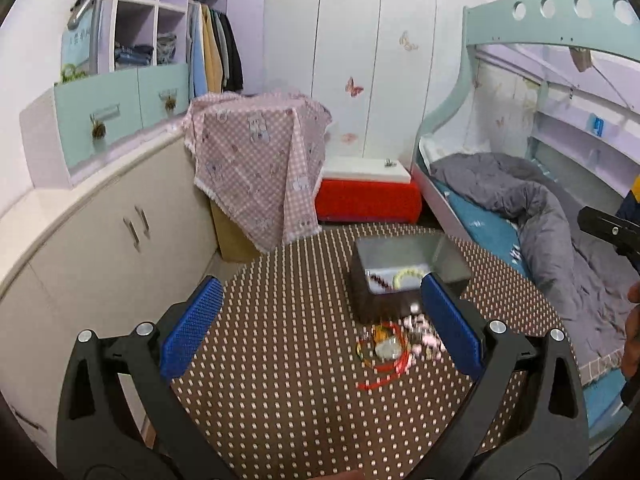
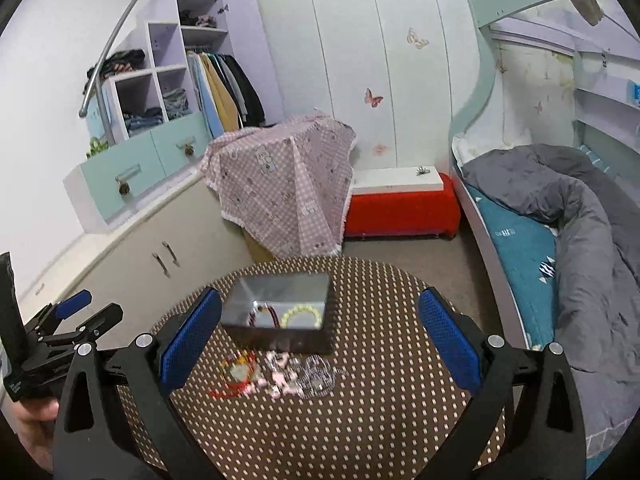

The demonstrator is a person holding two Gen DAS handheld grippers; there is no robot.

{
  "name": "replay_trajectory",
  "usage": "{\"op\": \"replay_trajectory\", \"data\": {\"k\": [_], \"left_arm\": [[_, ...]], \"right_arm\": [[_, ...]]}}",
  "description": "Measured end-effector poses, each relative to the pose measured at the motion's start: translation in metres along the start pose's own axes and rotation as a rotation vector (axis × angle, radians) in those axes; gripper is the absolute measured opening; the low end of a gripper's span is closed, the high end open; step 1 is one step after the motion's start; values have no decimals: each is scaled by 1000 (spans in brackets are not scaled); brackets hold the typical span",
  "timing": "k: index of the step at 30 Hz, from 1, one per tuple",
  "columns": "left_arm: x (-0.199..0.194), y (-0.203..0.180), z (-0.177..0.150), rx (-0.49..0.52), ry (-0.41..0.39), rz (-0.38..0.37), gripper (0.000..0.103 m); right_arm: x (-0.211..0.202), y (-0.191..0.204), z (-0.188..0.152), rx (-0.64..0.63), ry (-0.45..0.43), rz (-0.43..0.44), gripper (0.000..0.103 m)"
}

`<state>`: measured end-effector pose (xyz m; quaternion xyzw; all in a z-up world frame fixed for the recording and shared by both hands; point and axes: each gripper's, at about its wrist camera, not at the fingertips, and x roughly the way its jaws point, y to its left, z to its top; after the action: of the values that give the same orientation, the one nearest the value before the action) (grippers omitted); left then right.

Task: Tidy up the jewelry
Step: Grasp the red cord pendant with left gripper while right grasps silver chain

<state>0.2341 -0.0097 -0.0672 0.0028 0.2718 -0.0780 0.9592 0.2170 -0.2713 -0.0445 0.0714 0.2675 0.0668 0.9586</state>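
Jaws of both the left gripper (image 1: 320, 320) and the right gripper (image 2: 320, 332) stand wide apart and hold nothing, above the round dotted bench (image 2: 380, 420). Toward the bench's far edge sits an open box (image 2: 280, 316) holding a pale green bracelet (image 2: 301, 316) and dark red beads (image 2: 262, 316). Just before it, near the middle, lies a loose jewelry pile (image 2: 276, 376) with a red cord (image 1: 390, 364).

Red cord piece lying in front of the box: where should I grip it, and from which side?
Take the red cord at its loose end trailing toward you, clear of the pink beads. Come straight down with the open left gripper, jaws across the strand, since it lies flat on the dotted tablecloth.
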Motion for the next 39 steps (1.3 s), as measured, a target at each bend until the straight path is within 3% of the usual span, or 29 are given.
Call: {"op": "replay_trajectory", "data": {"k": [9,19,24,28,31,33,34,35,38,39], "left_arm": [[31,1,-38,15,110,23,97],[97,-7,-56,46,259,14,97],[132,-11,-68,72,346,43,85],[144,-17,-69,96,371,28,81],[145,-23,-66,128,363,-10,67],[143,-30,-64,146,361,-71,31],[141,-37,-64,176,359,-92,24],[140,-42,-64,197,358,-106,9],[134,-46,-65,214,351,-131,5],[132,-44,-64,202,346,-139,5]], "right_arm": [[25,-2,-42,-20,123,-21,95],[54,-10,-66,-10,221,-28,95],[66,-19,-70,-2,252,-43,95],[73,-24,-73,1,273,-45,95],[79,-25,-76,-5,286,-45,95],[86,-25,-79,-8,301,-48,95],[91,-24,-80,-11,308,-46,95],[97,-23,-82,-20,320,-45,95],[110,-18,-88,-56,349,-45,89],[117,-16,-90,-66,363,-38,81]]}}
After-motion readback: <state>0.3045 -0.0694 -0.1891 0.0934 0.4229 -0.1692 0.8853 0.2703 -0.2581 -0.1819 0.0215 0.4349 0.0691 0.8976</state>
